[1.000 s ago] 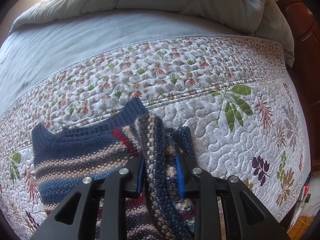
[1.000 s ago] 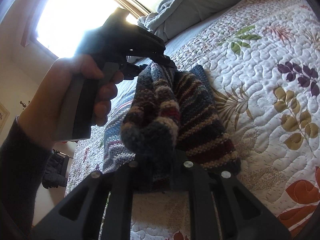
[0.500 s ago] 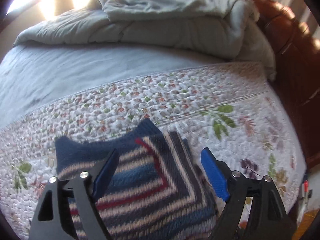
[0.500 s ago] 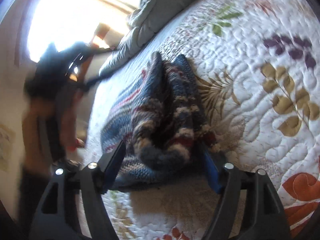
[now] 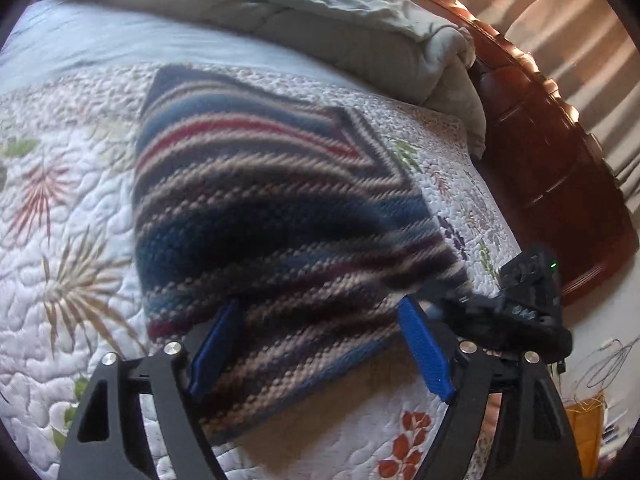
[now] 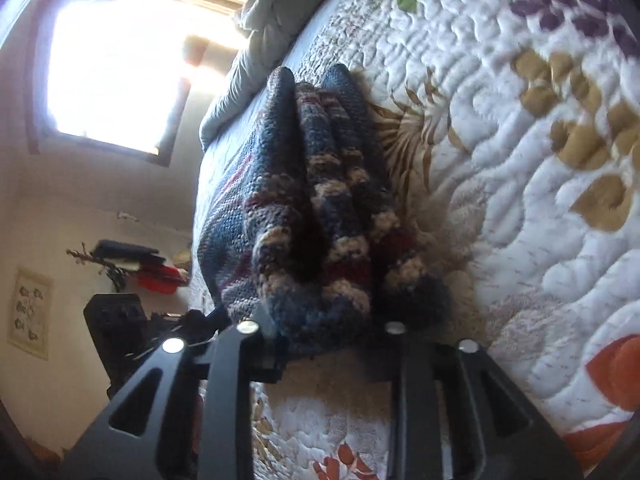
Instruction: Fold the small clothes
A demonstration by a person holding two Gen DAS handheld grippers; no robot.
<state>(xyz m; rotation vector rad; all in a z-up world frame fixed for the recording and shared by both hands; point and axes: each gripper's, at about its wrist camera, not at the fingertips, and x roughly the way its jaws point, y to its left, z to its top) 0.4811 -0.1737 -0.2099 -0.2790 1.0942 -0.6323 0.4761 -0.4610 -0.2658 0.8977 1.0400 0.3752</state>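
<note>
On the floral quilt (image 5: 80, 264) of a bed, a striped knit sweater (image 5: 280, 216) is seen lying folded, just ahead of both grippers.

Left wrist view: the left gripper (image 5: 320, 344) is held with its jaws spread wide; they have just eased in slightly after opening, and the blue pads (image 5: 424, 356) stand clear of the cloth on either side. The near edge of the sweater runs under the gap between them. No grip is made.

Right wrist view: the right gripper (image 6: 320, 324) is set at the bunched near end of the sweater (image 6: 316, 216). Its jaws have just been closing, with the thick folded layers between them; the fingertips are hidden by the knit, so whether the pads press cannot be told. This gripper is also seen in the left view (image 5: 520, 304), at the sweater's right corner.

Long axis: the folded piece runs away from the grippers toward the grey comforter (image 5: 320, 20), a navy ribbed edge at the far end.

Material: coarse chunky knit, in bands of navy, blue, cream and red. Layers are stacked at the right end. The quilt is white, stitched in wavy lines, with printed leaves. A dark wooden footboard (image 5: 560, 160) is noted beyond.
</note>
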